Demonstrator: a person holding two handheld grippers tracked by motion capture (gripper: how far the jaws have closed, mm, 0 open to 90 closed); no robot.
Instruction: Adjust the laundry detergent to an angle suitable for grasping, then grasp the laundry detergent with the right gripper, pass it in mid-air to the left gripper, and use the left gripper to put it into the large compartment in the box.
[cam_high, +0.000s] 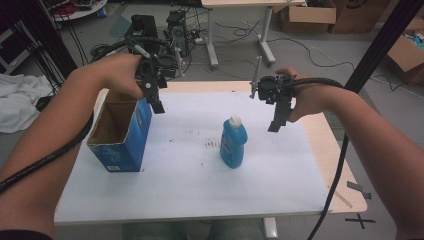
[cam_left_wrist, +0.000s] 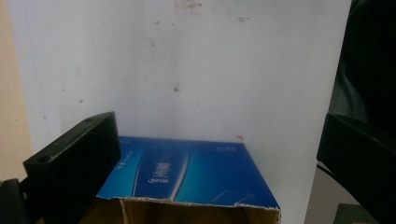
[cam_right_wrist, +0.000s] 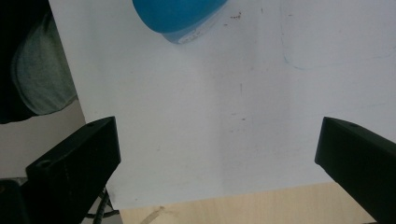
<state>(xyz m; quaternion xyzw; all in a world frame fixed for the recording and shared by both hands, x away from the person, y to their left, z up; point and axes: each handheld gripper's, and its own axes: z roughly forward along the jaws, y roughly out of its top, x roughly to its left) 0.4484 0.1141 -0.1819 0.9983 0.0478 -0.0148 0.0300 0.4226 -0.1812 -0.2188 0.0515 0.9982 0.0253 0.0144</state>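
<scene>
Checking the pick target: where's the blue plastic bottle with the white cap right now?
High view: the blue plastic bottle lies on the white sheet near table centre, right of the open blue cardboard box, below-left of the right gripper.

At the centre of the frame a blue bottle (cam_high: 233, 143) with a white cap stands upright on the white sheet (cam_high: 190, 185) that covers the table (cam_high: 350, 192). To its left, an open blue cardboard box (cam_high: 120, 132) stands with its brown inside showing. The left gripper (cam_high: 156, 105) hangs above the box's upper right corner, touching nothing. The right gripper (cam_high: 275, 125) hovers just right of the bottle, clear of it, holding nothing.
</scene>
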